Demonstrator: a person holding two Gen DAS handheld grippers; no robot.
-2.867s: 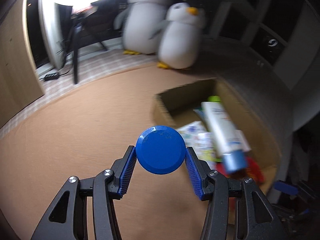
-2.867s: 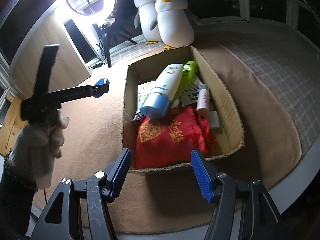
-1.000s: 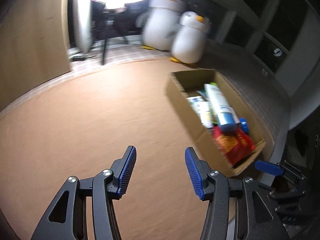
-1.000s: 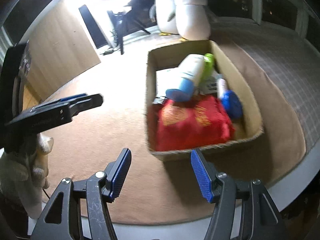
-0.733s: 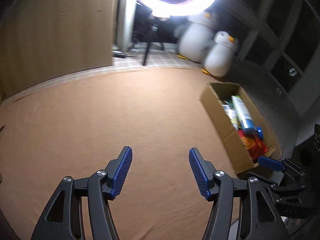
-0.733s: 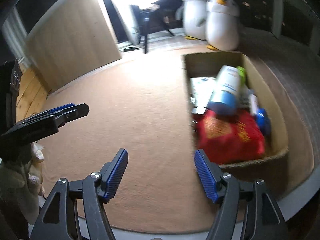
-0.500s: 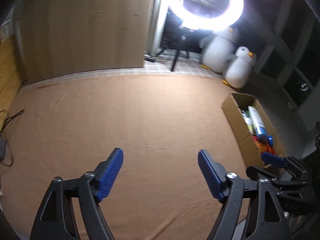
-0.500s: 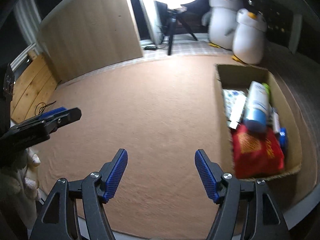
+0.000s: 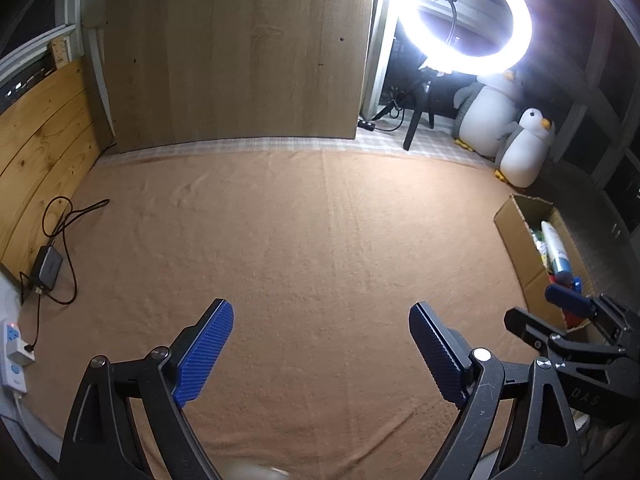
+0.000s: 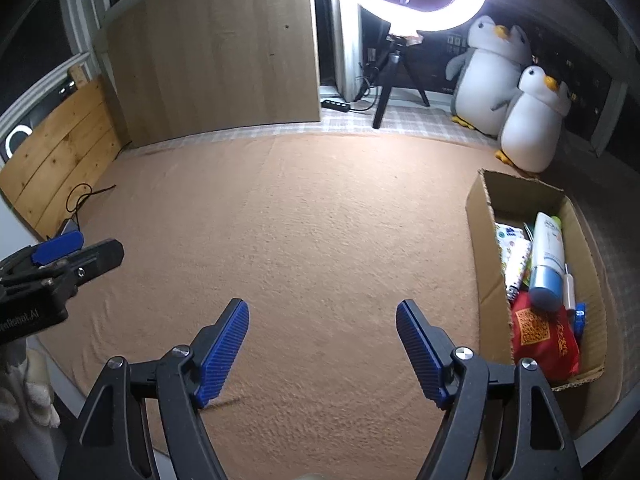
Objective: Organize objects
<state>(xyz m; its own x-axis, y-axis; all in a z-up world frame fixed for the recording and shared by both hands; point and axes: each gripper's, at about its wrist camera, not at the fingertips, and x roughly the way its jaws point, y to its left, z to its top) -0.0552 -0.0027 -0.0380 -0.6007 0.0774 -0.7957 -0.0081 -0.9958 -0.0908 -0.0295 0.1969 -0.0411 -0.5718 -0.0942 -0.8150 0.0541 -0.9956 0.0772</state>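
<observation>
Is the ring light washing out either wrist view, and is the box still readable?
Left wrist view: ring light blows out with a halo, cardboard box dim at the edge. Right wrist view: same glare up top, box contents sharp and readable.

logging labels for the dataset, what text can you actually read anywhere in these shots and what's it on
"DAS": on the black body of the right gripper, seen from the left wrist view.
"...Robot.AI", start cut off: on the body of the left gripper, seen from the right wrist view.
White tube in the cardboard box: blue brand print, too blurred to read.
Red packet: gold characters, too small to read.
</observation>
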